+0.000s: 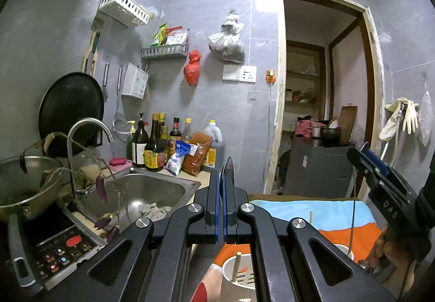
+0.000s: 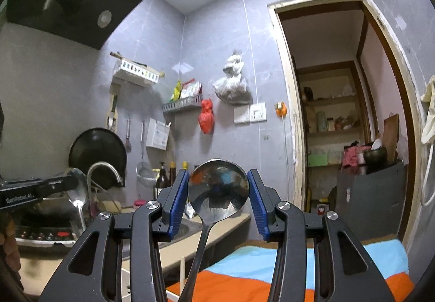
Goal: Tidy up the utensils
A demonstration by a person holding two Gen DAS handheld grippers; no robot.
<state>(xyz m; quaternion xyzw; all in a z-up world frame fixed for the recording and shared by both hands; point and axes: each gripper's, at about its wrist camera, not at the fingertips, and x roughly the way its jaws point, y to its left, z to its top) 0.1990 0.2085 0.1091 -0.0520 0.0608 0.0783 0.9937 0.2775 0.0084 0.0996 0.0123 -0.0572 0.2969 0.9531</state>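
My left gripper (image 1: 223,187) is shut on a steel spoon (image 1: 227,171), seen edge-on between the blue pads; the same spoon shows in the right wrist view (image 2: 78,190) at the left. My right gripper (image 2: 218,190) is open, and a second steel spoon (image 2: 218,189) stands upright with its bowl between the fingers without touching them; its handle runs down out of view. A white utensil holder (image 1: 239,272) with a wooden chopstick (image 1: 236,265) in it stands below my left gripper. The right gripper also shows in the left wrist view (image 1: 380,174).
An orange and blue cloth (image 1: 326,217) covers the surface below. A steel sink (image 1: 152,193) with a curved tap (image 1: 81,133), an induction cooker (image 1: 54,247), sauce bottles (image 1: 155,144) and a black pan (image 1: 70,108) lie to the left. A doorway (image 1: 320,89) opens ahead on the right.
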